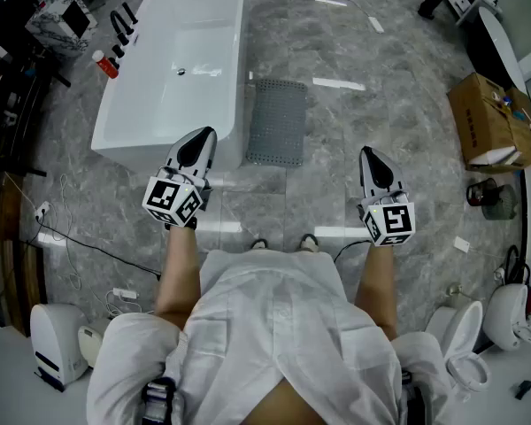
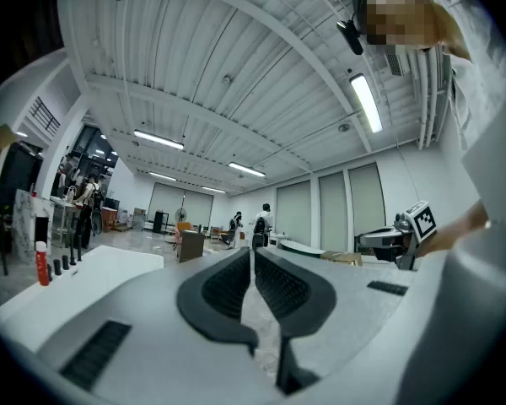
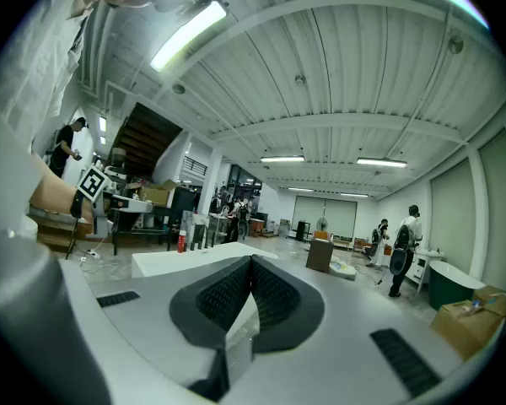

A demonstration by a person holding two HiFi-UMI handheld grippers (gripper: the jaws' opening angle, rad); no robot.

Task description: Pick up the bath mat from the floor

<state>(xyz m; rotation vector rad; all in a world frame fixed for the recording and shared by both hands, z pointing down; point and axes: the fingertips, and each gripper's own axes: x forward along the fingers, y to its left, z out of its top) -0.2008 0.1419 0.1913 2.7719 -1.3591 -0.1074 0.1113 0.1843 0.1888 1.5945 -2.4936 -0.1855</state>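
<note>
Jaws clenched empty on both our left gripper (image 1: 207, 133) and right gripper (image 1: 366, 151); we see the bath mat (image 1: 277, 120) flat on the floor (image 1: 354, 122) ahead, between them

Left gripper (image 1: 205, 135) is covering the near corner of the bathtub (image 1: 173, 69) in the head view. White garment (image 1: 283, 326) is hiding the feet, with only the shoe tips (image 1: 259, 243) poking out, and it's running off the bottom edge. Right gripper (image 3: 251, 264) is blocking the near floor in its own view (same on the left). People (image 3: 402, 243) far back are reading too small for detail.
</note>
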